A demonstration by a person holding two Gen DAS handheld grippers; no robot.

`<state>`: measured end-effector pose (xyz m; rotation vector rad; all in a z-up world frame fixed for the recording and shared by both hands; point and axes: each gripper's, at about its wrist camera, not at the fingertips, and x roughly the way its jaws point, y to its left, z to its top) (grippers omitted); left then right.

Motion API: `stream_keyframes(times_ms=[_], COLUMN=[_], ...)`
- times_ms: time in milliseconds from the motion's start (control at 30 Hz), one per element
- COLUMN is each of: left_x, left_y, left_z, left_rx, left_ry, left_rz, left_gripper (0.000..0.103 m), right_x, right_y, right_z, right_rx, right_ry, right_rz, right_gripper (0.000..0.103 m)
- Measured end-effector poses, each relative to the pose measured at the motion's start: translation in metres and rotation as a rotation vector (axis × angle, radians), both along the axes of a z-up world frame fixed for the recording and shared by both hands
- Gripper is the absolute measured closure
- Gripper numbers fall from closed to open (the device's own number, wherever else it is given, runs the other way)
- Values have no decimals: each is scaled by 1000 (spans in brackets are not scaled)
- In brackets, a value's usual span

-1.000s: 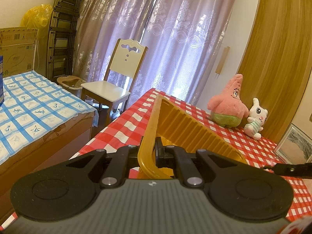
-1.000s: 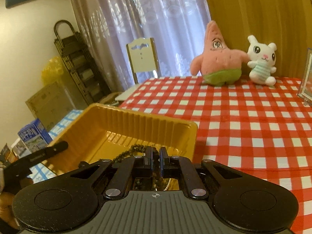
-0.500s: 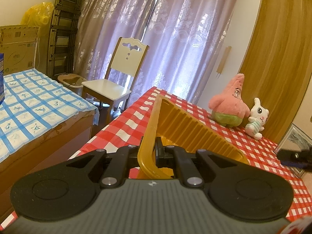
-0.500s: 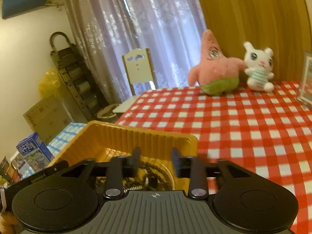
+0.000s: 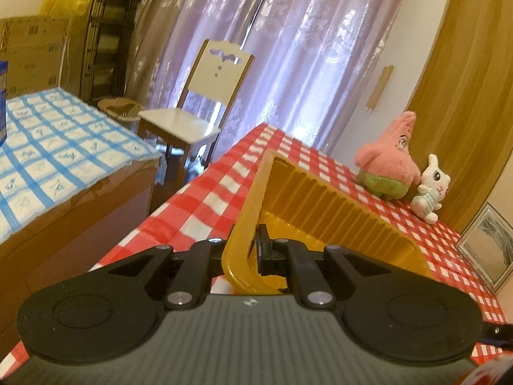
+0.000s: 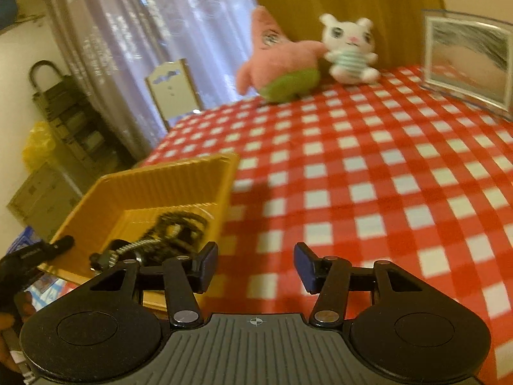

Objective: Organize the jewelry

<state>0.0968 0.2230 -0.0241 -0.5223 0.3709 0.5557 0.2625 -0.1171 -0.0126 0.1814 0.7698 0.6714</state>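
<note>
A ribbed yellow tray (image 5: pixel 323 205) stands on the red checked tablecloth (image 6: pixel 368 173). My left gripper (image 5: pixel 247 252) is shut on the tray's near rim, which passes between its fingers. In the right wrist view the same tray (image 6: pixel 154 189) lies at the left, with a heap of dark beaded necklaces and a silver chain (image 6: pixel 166 237) inside it. My right gripper (image 6: pixel 255 264) hangs over the cloth just right of the tray; its jaws are opening and nothing is between them. The other gripper's black tip (image 6: pixel 41 250) shows at the tray's left edge.
A pink star plush (image 6: pixel 279 67) and a white bunny plush (image 6: pixel 349 51) sit at the table's far end, with a framed picture (image 6: pixel 468 64) to the right. Beyond the table's left edge stand a white chair (image 5: pixel 205 102), a blue checked bed (image 5: pixel 54 150) and cardboard boxes.
My right gripper has opened, letting the necklaces drop into the tray, and has swung right and down over the cloth. The left gripper keeps its hold on the rim.
</note>
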Motion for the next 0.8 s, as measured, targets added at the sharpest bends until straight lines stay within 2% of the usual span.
stream_keyframes(times_ms=[133,233,333,400,567,667,800], left_x=[0,0,0,-2,-15,-26,-40], left_y=[9,9,12,15,15,10,-11], left_z=[-11,-14,-14,-12,-5,8,33], left_rx=[-36,-26,-40,-46,-40,-7,97], left_ry=[25,28,24,24,23,15,37], left_rz=[-3,-17,-23,-15,-1,-7,-25], left_gripper=[95,94,80,64,52,51,42], right_x=[-5,-12,-19,-22,-42,-56,-78], right_y=[-11,-16,-20,-22,-29,-32,-33], right_z=[-8,-10,-10,-8,-1,3,6], right_rx=[-6,0,5,4,-10,-46,-93], right_ry=[26,34,39,35,6,-11,-35], right_rz=[-29,-50,-68,-72,-90,-109,-96], right_gripper=[46,42,39,38,34,32,31])
